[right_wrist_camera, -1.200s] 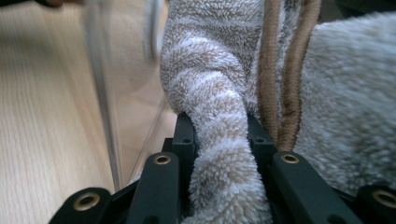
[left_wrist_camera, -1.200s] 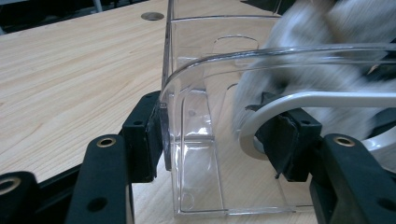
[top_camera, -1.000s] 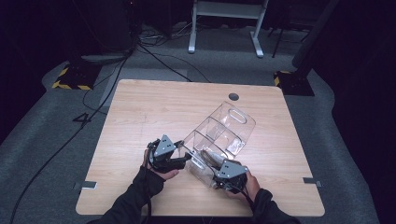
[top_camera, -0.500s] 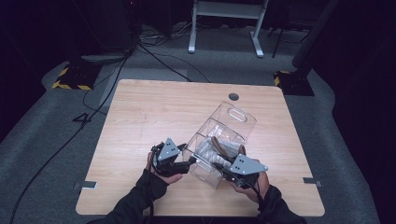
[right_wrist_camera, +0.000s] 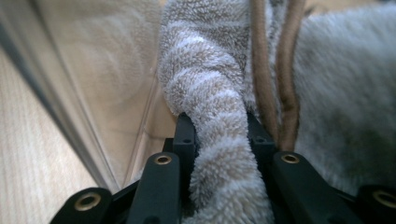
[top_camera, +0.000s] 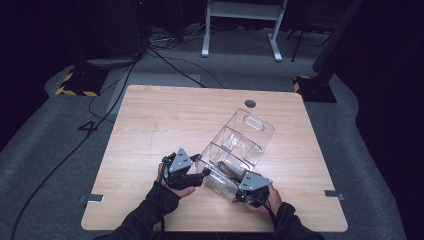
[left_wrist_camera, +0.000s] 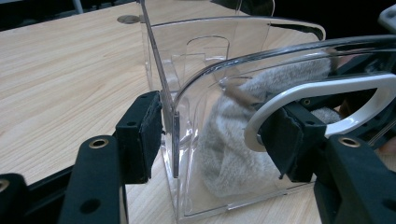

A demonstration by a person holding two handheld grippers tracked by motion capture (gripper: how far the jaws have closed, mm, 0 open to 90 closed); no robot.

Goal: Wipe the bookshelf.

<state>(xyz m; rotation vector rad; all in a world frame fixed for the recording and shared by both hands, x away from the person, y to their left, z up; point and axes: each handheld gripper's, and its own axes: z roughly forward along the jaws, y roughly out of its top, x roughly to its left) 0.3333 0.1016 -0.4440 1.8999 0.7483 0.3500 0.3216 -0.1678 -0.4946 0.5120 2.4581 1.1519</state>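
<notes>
Fuzzy grey cloth (right_wrist_camera: 219, 140) pinched in right tongs (right_wrist_camera: 219, 135) inside clear organizer (top_camera: 240, 145).

A clear plastic organizer (top_camera: 239, 145) with several open compartments lies slanted on the table, running from 7 o'clock up to 1 o'clock, its handle cutout at the far end. In its nearest compartment sits a fuzzy grey-beige striped sock (right_wrist_camera: 210, 116) — bunched, brown-trimmed, pressed against the wall.

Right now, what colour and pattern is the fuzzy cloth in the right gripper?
Grey-beige fuzzy cloth with pale stripes, clearest in the right gripper view.
</notes>
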